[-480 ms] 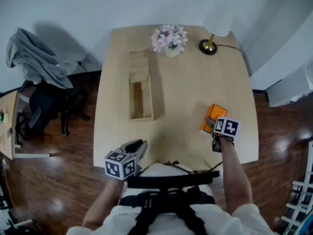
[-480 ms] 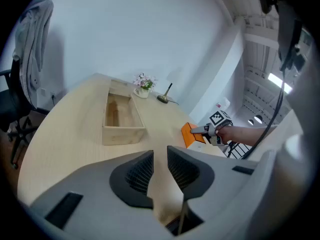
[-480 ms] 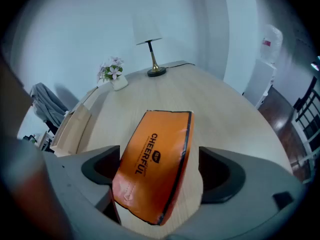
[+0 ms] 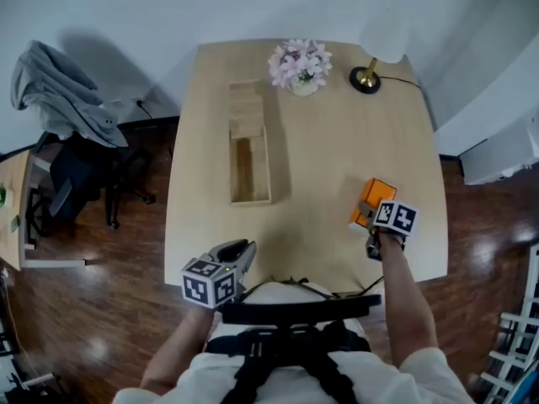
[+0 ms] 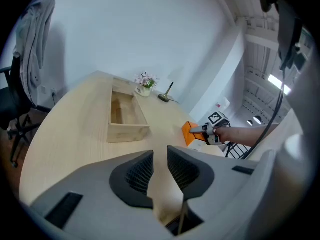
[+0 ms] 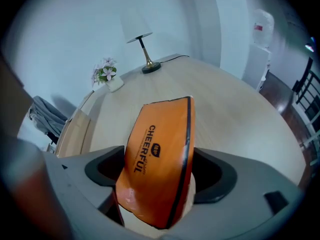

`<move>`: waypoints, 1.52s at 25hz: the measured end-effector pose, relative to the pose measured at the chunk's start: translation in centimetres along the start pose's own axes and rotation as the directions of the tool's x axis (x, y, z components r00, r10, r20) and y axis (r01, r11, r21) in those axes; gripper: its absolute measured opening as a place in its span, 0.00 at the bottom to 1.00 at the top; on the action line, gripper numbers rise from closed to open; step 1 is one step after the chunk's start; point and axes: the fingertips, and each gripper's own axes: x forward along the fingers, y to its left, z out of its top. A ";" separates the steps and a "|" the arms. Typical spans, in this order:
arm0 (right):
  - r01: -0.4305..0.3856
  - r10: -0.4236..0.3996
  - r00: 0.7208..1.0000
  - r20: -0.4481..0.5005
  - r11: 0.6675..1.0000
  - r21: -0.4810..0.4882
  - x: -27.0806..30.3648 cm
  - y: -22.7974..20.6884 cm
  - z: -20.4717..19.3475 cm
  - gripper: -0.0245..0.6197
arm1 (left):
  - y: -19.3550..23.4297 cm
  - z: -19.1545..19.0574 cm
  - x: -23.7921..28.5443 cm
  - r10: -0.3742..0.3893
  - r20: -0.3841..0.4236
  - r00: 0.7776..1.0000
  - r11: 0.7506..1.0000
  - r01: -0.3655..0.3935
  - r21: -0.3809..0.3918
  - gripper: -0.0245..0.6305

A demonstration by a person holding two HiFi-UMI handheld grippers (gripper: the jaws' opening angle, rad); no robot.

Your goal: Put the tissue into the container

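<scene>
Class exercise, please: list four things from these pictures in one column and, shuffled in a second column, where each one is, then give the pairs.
Things:
1. orange tissue pack
2. wooden container
3. flower vase
4. table lamp

Places:
A. far right corner of the table
B. between the jaws of the right claw
C. left half of the table
D. middle of the table's far edge

Pairs: 1-B, 2-C, 3-D, 4-A

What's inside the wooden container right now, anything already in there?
In the wooden container, the near half shows bare floor, no tissue. The far half looks paler and filled, but with what is unclear. The orange tissue pack stands between the right tongs.
</scene>
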 end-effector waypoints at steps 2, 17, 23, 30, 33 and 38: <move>0.001 -0.001 1.000 0.009 1.000 0.002 -0.3 0.0 0.1 0.68 | 0.3 0.0 -0.2 -0.005 0.000 1.000 1.000 0.005 -0.002 0.15; -0.031 0.032 0.996 0.077 0.999 -0.015 -2.4 4.7 2.0 0.60 | 3.2 1.8 -1.7 -0.034 0.022 0.999 0.999 0.033 0.003 0.15; -0.067 0.072 0.993 0.092 0.996 -0.053 -2.4 8.9 3.0 0.60 | 4.6 2.4 -2.4 -0.040 0.037 0.999 0.999 0.040 0.005 0.15; -0.088 0.096 0.991 0.092 0.993 -0.083 -2.1 12.5 3.1 0.60 | 6.5 2.8 -3.6 -0.043 0.052 0.998 0.999 0.043 0.001 0.15; -0.114 0.124 0.987 0.097 0.988 -0.109 -2.3 14.9 3.4 0.60 | 7.3 2.7 -4.0 -0.042 0.056 0.998 0.999 0.043 -0.002 0.15; -0.173 0.189 0.978 0.090 0.973 -0.155 -2.3 19.6 3.4 0.60 | 8.4 2.5 -4.4 -0.043 0.066 0.997 0.999 0.044 -0.015 0.15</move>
